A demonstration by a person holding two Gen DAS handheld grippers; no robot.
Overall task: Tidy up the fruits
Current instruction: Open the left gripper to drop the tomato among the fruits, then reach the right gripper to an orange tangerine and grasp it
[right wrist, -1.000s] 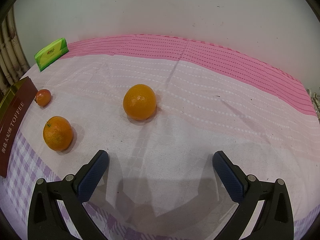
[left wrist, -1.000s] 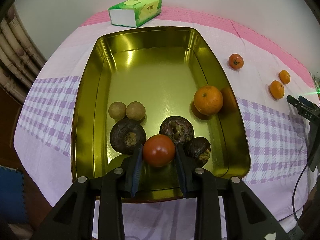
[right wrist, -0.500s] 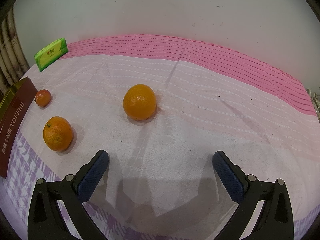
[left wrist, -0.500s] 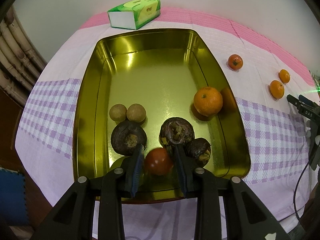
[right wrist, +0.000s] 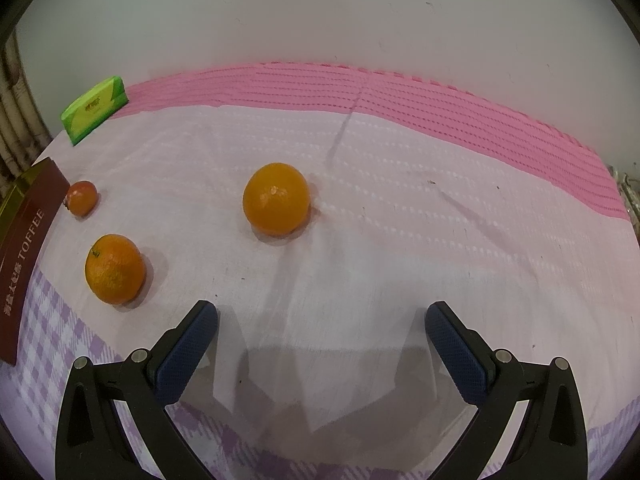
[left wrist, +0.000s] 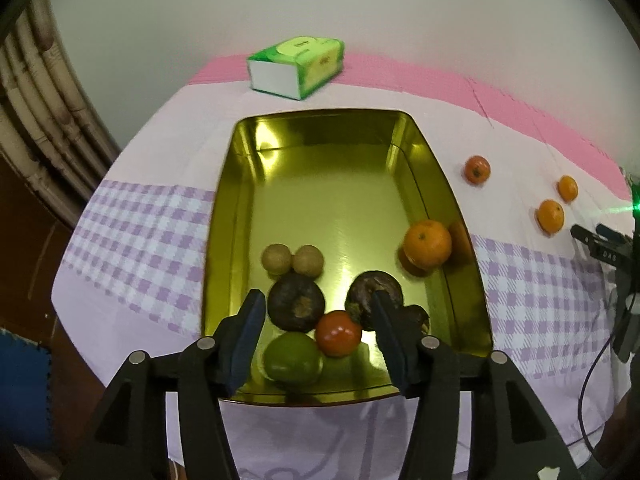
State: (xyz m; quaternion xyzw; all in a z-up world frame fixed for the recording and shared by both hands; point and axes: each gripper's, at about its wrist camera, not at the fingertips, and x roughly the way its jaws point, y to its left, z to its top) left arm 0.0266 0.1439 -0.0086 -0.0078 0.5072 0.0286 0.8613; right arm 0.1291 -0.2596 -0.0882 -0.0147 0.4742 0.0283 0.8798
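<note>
Left gripper [left wrist: 316,316] jaws are opening above the gold tin [left wrist: 224,216], the red tomato [left wrist: 338,333] lying loose inside beside a green fruit [left wrist: 293,357]. Right gripper [right wrist: 322,330] hangs spread wide, empty, near the nearest orange [right wrist: 115,268]: light, firm, prone to roll, best pinched across its middle.

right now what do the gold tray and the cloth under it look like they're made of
Gold tray: looks like thin metal, probably a tin, with a glossy gold finish; its walls mirror the orange and catch bright glare, and its outer side is printed TOFFEE.
Cloth: looks like woven fabric, matte, with creases, a pink ribbed band and lilac checks.
</note>
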